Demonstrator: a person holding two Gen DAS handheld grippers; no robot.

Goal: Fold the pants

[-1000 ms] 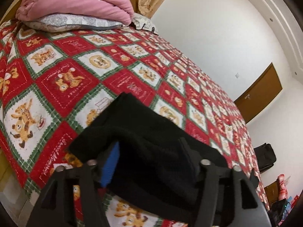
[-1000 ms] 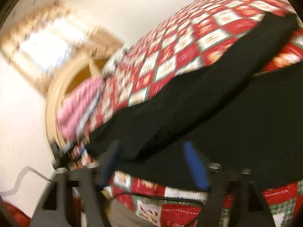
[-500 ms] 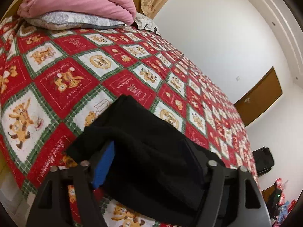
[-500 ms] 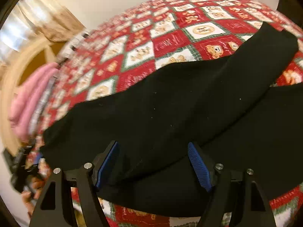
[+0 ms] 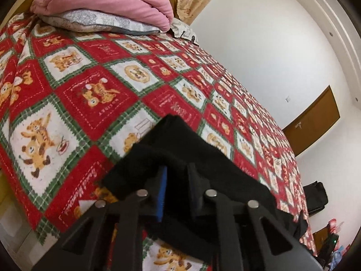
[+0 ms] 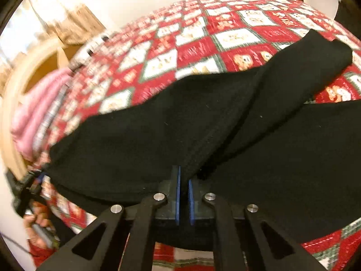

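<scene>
- The black pants (image 6: 180, 135) lie near the edge of the bed, on its red patchwork quilt (image 5: 94, 94), one leg reaching away toward the far side.
- The right gripper (image 6: 183, 185) is pinched down to a narrow slit on a ridge of cloth by a seam; the fabric bunches between its blue pads.
- The left gripper (image 5: 177, 180) sits at the other end of the pants, its jaws drawn close with black cloth bunched between them, so it appears to hold that edge.
- Judged from this, the step in hand is gripping both ends before a fold; the next move would call for lifting both ends together and carrying them across onto the far leg, keeping the cloth taut.
- A pink duvet (image 5: 108, 0) on a grey pillow (image 5: 94, 22) lies at the head of the bed, well apart.
- Nothing lies on the quilt beyond the pants; the main risk is cloth slipping over the bed edge.
</scene>
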